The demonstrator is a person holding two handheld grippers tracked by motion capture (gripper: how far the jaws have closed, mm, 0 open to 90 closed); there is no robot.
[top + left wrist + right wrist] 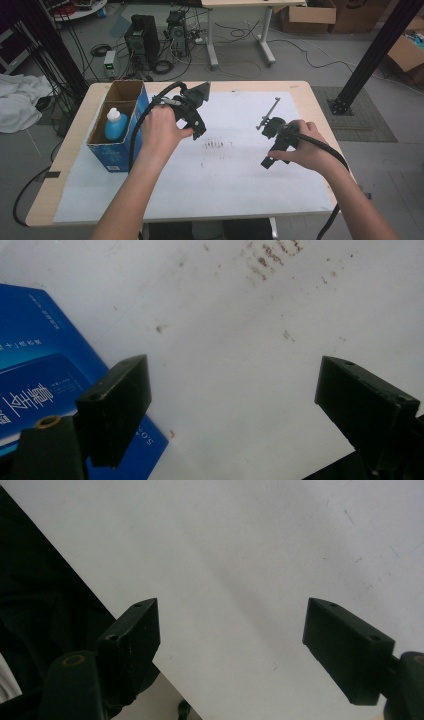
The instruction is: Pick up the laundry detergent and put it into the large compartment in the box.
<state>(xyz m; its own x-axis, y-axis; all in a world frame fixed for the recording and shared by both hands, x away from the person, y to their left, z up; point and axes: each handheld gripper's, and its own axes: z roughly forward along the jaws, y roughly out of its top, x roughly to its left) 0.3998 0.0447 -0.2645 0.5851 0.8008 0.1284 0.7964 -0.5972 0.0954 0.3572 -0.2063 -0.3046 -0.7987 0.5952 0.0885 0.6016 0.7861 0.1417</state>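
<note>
Holding the left gripper [192,112] above the white sheet [225,190], beside the open blue cardboard box [117,150] with its blue bottle [116,125]; jaws gaping wide, nothing between. Gripping the right gripper [272,145] low over the sheet's right half, jaws likewise spread and empty. Showing brown smudges [215,145] mid-sheet.

A matt white paper sheet [240,175], smudged with brown specks, covers the pale wood table [305,90]. The blue box [117,127] looks like printed cardboard, slightly glossy outside. Both grippers' jaws are matt black plastic.
</note>
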